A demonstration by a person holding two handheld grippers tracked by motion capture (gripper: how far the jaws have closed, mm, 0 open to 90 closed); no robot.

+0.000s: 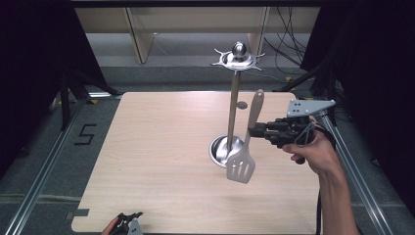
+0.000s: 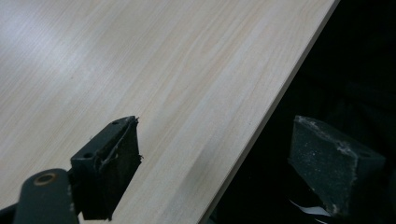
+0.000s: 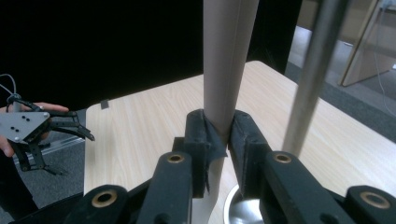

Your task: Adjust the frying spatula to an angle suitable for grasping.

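Glossy metal stand (image 1: 234, 103), matt wood table (image 1: 161, 161)

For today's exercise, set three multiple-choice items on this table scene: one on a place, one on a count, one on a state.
1. Where does the spatula hang?
A. clear above the table, beside the stand
B. flat on the table
C. on a stand hook

2. How many grippers show in the high view?
A. one
B. two
C. three

3. How stands the right gripper?
A. open and empty
B. shut on the spatula handle
C. shut on the stand's pole

Key:
1 A: the slotted blade hangs by the stand's round base.
2 B: the right gripper is at the handle, the left gripper at the table's near edge.
3 B: both pads press the beige handle.
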